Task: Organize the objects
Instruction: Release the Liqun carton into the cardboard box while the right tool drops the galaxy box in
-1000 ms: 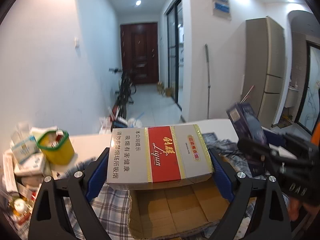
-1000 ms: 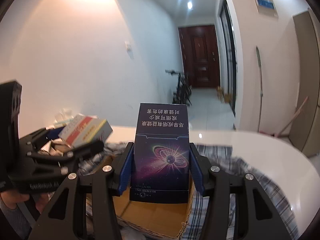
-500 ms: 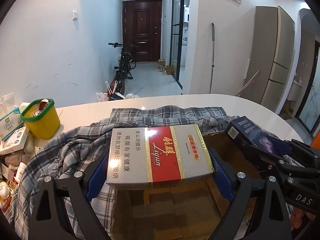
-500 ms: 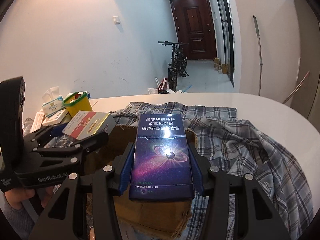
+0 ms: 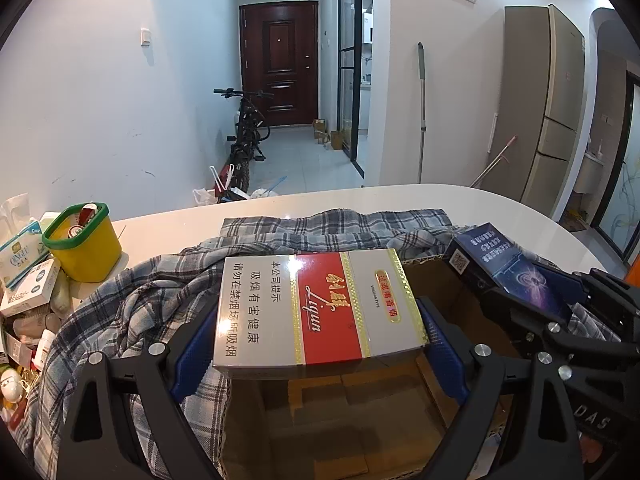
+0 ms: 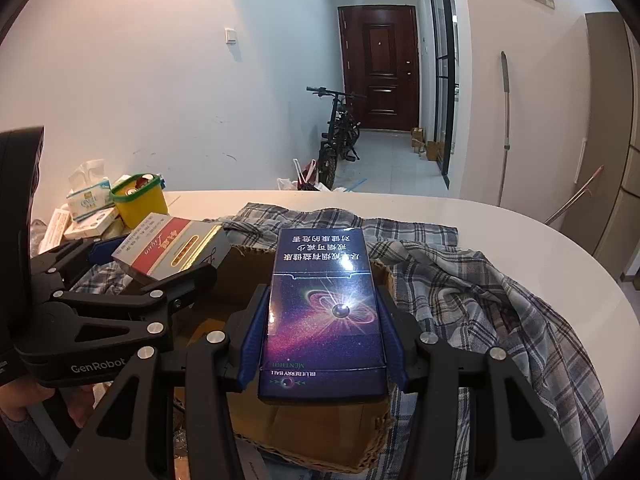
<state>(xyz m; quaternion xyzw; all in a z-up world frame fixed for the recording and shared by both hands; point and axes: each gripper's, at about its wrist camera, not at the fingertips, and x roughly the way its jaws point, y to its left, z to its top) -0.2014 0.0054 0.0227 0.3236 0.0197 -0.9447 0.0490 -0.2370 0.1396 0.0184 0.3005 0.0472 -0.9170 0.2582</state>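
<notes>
A: Both grippers have dropped since a second ago, and the cartons now hang over the open cardboard box (image 5: 344, 412) rather than up against the hallway.

B: What does the left gripper (image 5: 320, 340) hold?

A: Its blue pads (image 5: 442, 354) pinch the red-and-white carton (image 5: 320, 308) by its short ends, lying flat above the near-left part of the box. The spread is wide because the carton is wide.

B: And the right gripper (image 6: 323, 330)?

A: Its pads (image 6: 252, 340) press the long sides of the blue carton (image 6: 323, 300), held face up over the right half of the box.

B: What does one view give that the other doesn't?

A: The left wrist view looks straight down into the box and shows its brown floor with folded flaps; the right wrist view mostly shows the box's ragged near wall (image 6: 304, 428). The right view also catches a hand (image 6: 24, 396) under the left gripper, at the box's left.

B: What lies around the box?

A: A plaid shirt (image 5: 132, 312) is bunched against its left, far and right sides, on the white table (image 5: 500, 208). Left of the box stands a yellow tub (image 5: 86, 248) with a green rim, among small packets (image 5: 28, 284). Past the table, beyond the box, a bicycle (image 6: 338, 132) leans near the dark door (image 6: 380, 68).
</notes>
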